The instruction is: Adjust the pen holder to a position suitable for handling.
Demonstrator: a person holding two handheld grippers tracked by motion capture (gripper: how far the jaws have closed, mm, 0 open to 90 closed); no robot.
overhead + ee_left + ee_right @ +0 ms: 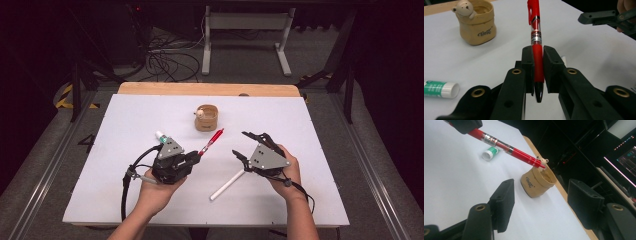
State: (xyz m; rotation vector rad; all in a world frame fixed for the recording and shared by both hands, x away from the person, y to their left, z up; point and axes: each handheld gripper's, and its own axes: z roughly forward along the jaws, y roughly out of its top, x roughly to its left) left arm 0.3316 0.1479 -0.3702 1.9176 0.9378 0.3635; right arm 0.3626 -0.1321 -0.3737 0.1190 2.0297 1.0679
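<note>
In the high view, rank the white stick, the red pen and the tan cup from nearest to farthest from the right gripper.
From the right gripper:
1. White stick, lying on the table just below and left of it.
2. Red pen, to its left, held in the left gripper.
3. Tan cup, farther up the table, near the back.

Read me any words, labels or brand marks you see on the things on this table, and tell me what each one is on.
"Click": on the silver band of the red pen; the smaller line above it is cut off and too blurred to read.
Script logo, roughly "Cosy", uncertain: on the tan bear cup.
White lettering on the green glue stick: too blurred to read.
White stick: no text seen.
</note>
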